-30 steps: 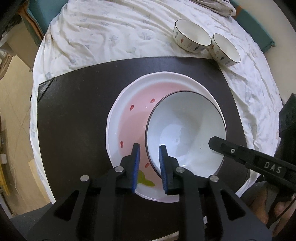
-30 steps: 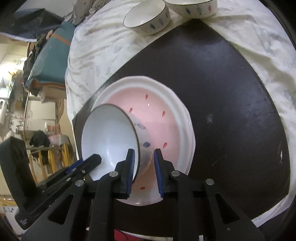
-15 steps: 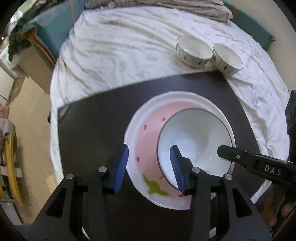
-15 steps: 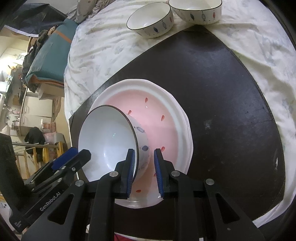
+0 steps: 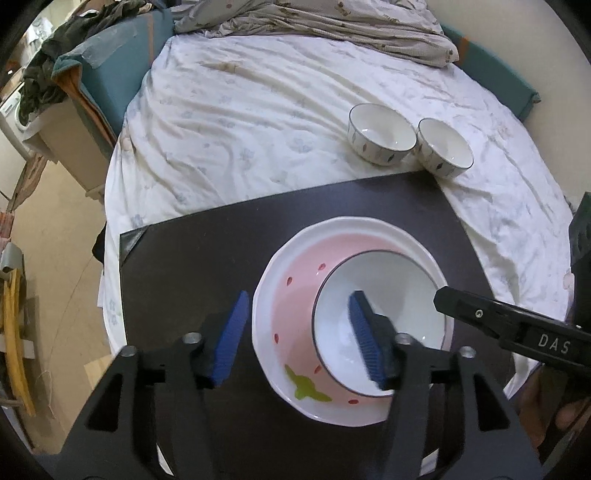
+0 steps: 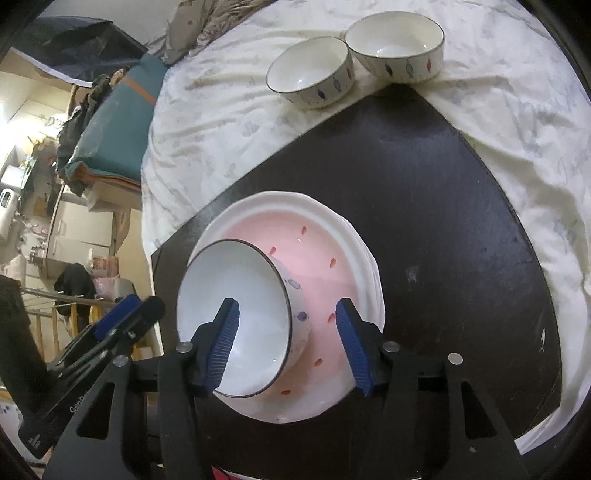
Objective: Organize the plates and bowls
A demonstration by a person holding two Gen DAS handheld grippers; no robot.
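A white bowl with a dark rim rests on a pink plate with red specks, which lies on a dark board. My left gripper is open and raised above the plate's near edge, holding nothing. My right gripper is open, its fingers standing either side of the bowl's near wall without touching it. Two more small white patterned bowls sit side by side on the sheet beyond the board.
The board lies on a bed with a white floral sheet. A crumpled grey blanket lies at the far end. A teal mattress edge and the floor are at the left.
Both grippers opened. The right one let go of the bowl's rim, and the bowl now rests on the pink plate. The left gripper opened wide and drew up and back.
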